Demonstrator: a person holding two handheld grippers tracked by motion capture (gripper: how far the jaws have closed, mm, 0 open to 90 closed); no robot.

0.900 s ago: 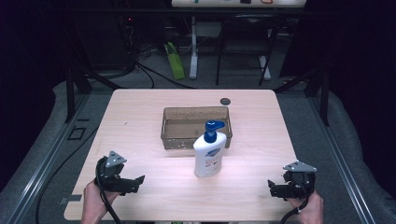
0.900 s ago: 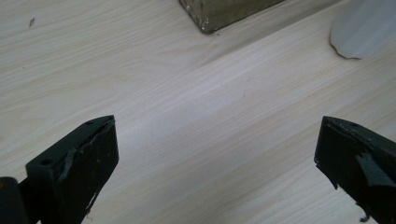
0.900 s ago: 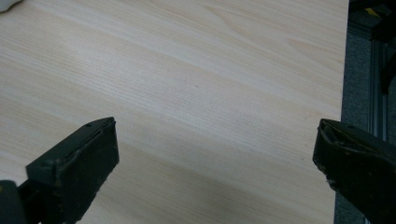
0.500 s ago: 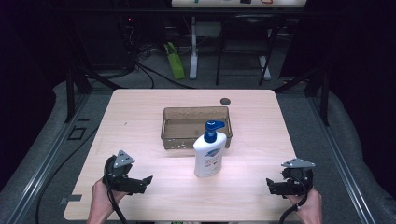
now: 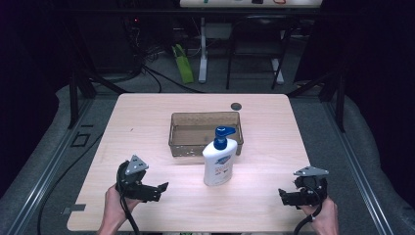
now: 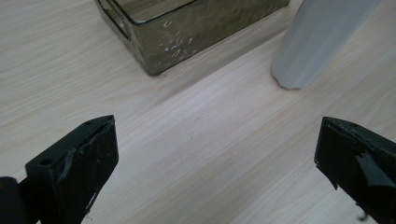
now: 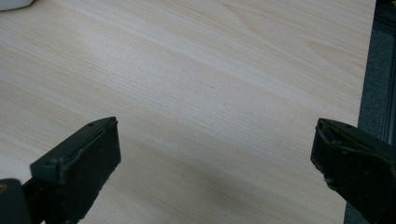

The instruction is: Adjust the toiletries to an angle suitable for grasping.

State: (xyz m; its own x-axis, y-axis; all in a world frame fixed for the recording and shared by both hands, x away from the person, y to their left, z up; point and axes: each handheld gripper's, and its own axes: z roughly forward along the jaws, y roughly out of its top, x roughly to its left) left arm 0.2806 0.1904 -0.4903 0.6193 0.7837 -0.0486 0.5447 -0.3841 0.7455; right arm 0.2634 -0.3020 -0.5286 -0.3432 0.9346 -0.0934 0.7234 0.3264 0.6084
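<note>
White plastic lotion bottle [image 5: 220, 161] with a blue pump top stands upright near the middle of the pale wooden table [image 5: 147, 122], just in front of a translucent brown rectangular plastic bin [image 5: 188, 142], at its right front corner. Off to its left, the left gripper [image 5: 155, 189] sits low over the tabletop, jaws spread wide with nothing between them, aimed towards the bottle's base [image 6: 299, 70]. Well apart on the other side, the right gripper [image 5: 286, 197] hovers near the table's front right edge, jaws likewise wide and empty.
</note>
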